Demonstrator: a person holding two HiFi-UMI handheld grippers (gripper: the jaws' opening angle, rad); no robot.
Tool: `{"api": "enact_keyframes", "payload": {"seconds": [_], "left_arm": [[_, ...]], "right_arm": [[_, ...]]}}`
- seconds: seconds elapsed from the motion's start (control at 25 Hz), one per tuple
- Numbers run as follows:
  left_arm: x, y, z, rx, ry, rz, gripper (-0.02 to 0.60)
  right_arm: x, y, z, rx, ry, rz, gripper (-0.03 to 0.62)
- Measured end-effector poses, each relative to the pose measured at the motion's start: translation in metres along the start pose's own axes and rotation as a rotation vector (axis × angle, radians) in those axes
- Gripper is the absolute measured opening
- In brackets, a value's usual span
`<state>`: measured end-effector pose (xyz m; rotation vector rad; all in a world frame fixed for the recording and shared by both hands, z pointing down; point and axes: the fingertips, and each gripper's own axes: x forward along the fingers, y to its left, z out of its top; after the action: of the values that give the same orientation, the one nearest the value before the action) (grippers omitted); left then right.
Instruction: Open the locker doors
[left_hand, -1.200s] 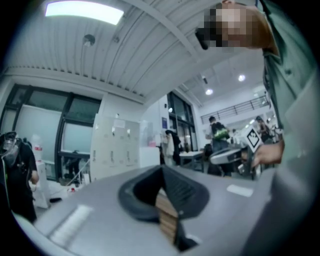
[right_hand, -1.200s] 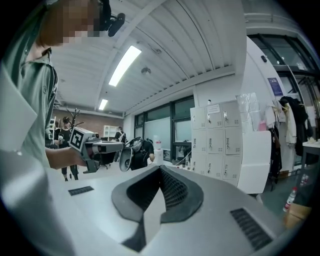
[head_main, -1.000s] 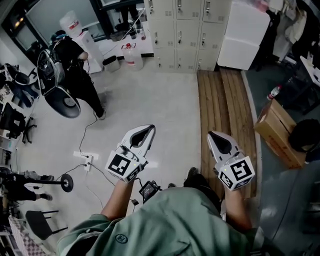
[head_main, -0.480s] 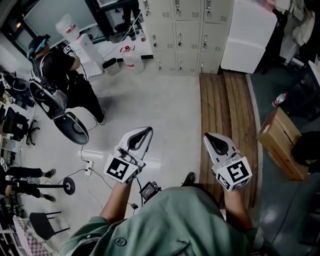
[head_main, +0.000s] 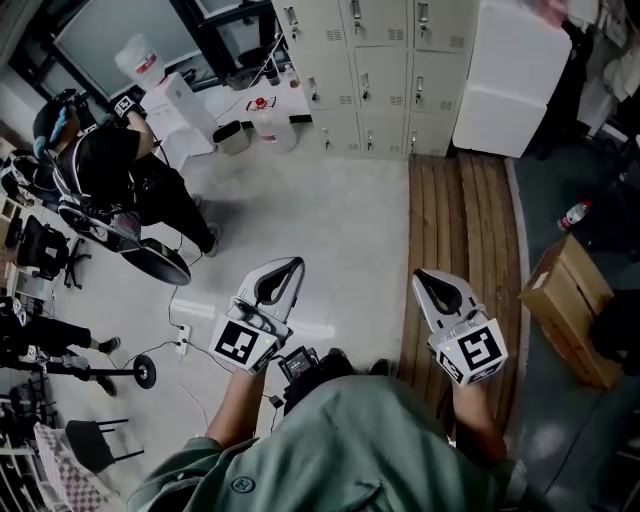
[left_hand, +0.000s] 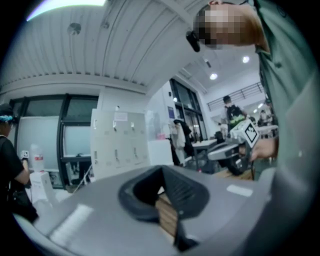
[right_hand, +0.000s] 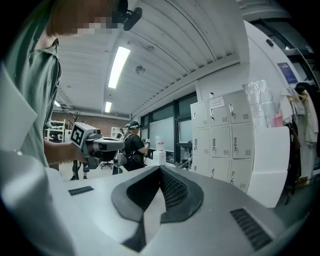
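Note:
The beige lockers (head_main: 375, 70) stand at the far end of the room, all doors shut, with small handles. They also show in the left gripper view as lockers (left_hand: 119, 145) and in the right gripper view as lockers (right_hand: 222, 142). My left gripper (head_main: 291, 266) is held over the pale floor, well short of them, jaws shut with nothing between them. My right gripper (head_main: 424, 276) hovers over the wooden slats, also shut and holding nothing. From each gripper's own camera, the left gripper (left_hand: 162, 172) and the right gripper (right_hand: 160, 172) show their jaws pressed together.
A white cabinet (head_main: 508, 75) stands right of the lockers. A wooden slatted platform (head_main: 455, 230) runs toward them. A person in black (head_main: 135, 175) with a chair is at the left. A water jug (head_main: 270, 125), cardboard box (head_main: 570, 300) and floor power strip (head_main: 182, 330) lie around.
The lockers have slid lower in the head view. The person in black shifted left with the chair. Both grippers kept their pose and stayed shut.

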<state>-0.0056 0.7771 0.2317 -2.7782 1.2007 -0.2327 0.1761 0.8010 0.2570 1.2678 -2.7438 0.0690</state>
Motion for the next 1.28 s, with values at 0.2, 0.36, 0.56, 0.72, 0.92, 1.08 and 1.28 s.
{"api": "enact_keyframes", "payload": {"seconds": [0.2,0.36,0.56,0.72,0.92,1.08,1.28], "left_arm": [[0.031,0.02,-0.004,-0.009,0.005,-0.014,-0.002],[0.061,0.038,-0.012,-0.021,-0.023,-0.048,-0.002],[0.097,0.073,-0.021,-0.019,-0.046,-0.088,-0.002],[0.118,0.108,-0.016,-0.035,-0.088,-0.11,-0.002],[0.141,0.165,-0.019,-0.046,-0.12,-0.119,-0.002],[0.154,0.189,-0.027,-0.049,-0.128,-0.129,-0.002],[0.167,0.22,-0.033,-0.082,-0.129,-0.099,-0.002]], "right_arm": [[0.022,-0.025,-0.004,0.015,0.005,-0.013,0.002],[0.04,-0.049,-0.007,0.015,0.012,-0.051,0.002],[0.077,-0.074,-0.001,-0.001,0.026,-0.079,0.002],[0.116,-0.089,0.006,-0.011,0.032,-0.1,0.002],[0.169,-0.103,0.021,-0.024,0.03,-0.123,0.002],[0.196,-0.111,0.021,-0.011,0.042,-0.127,0.002],[0.228,-0.126,0.029,-0.025,0.058,-0.108,0.002]]}}
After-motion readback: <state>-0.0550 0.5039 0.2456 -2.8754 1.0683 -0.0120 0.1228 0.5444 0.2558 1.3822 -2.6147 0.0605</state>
